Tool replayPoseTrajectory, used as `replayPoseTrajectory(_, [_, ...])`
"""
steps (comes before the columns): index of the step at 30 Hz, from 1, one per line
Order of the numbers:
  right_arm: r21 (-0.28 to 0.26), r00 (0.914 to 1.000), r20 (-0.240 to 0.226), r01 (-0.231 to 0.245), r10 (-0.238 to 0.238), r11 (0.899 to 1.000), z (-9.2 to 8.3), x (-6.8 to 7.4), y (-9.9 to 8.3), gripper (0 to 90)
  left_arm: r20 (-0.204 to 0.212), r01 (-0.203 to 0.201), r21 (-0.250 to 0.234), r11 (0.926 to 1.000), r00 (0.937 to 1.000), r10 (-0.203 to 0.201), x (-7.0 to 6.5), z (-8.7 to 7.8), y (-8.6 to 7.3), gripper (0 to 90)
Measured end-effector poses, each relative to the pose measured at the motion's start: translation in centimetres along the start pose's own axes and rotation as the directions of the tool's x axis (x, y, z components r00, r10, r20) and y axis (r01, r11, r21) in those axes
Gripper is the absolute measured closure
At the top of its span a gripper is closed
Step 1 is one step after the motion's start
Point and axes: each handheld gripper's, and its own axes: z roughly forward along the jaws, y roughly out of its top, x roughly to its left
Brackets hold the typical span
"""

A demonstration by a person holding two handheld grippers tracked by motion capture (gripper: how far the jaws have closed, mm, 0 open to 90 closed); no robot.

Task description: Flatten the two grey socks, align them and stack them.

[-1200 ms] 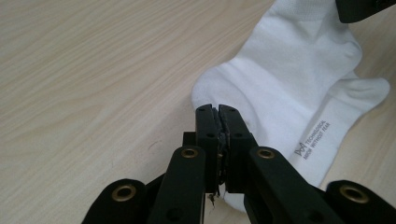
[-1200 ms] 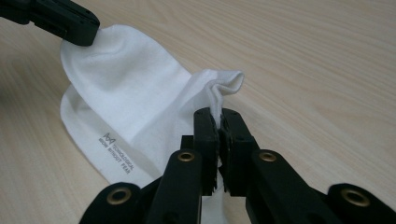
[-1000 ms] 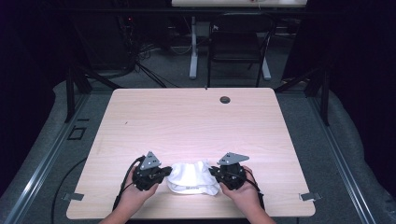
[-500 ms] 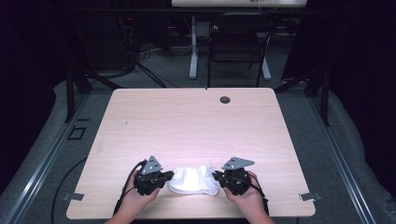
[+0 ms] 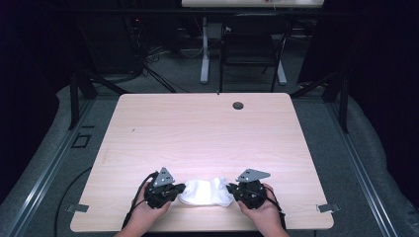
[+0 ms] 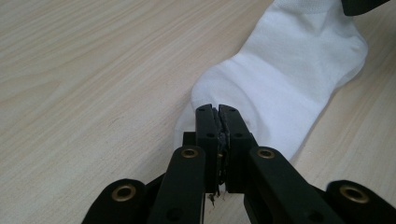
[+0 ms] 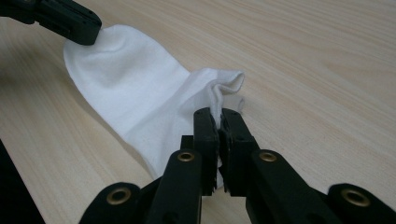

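Note:
A white sock (image 5: 206,191) lies near the front edge of the wooden table (image 5: 197,133), stretched between both grippers. My left gripper (image 5: 179,189) is shut on the sock's left end; in the left gripper view its jaws (image 6: 217,112) pinch the white fabric (image 6: 280,79). At the opposite end my right gripper (image 5: 231,189) is shut on the sock's cuff, and the right gripper view shows the folded cuff (image 7: 224,84) caught between the closed jaws (image 7: 217,115). The left gripper's black tip (image 7: 74,21) sits on the sock's far end there.
A small round grommet hole (image 5: 238,105) sits near the table's far edge. Beyond the table stand a dark chair (image 5: 252,44) and a white desk leg (image 5: 204,49). Metal brackets (image 5: 327,208) stick out at the front corners.
Both hands and the sock have slid slightly toward the front edge of the table. The grips look unchanged.

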Motion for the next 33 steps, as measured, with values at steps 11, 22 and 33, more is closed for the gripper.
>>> replayPoseTrajectory(11, [0.026,1.0000,-0.005,-0.005,0.005,1.000,0.8,-0.3,-0.5,85.7,-0.005,0.010,0.010,0.9999,0.9999,-0.010,0.4,0.5,-0.3,87.5])
replayPoseTrajectory(22, [0.045,1.0000,-0.003,-0.001,0.001,0.999,1.2,-0.3,-0.7,85.2,-0.007,0.005,0.018,0.9998,1.0000,-0.005,0.4,0.7,-0.5,87.4])
replayPoseTrajectory(33, [0.052,0.9999,0.000,-0.011,0.011,0.999,1.5,-0.5,-0.9,81.4,-0.010,0.006,0.019,0.9998,0.9999,-0.006,0.6,0.9,-0.6,87.0])
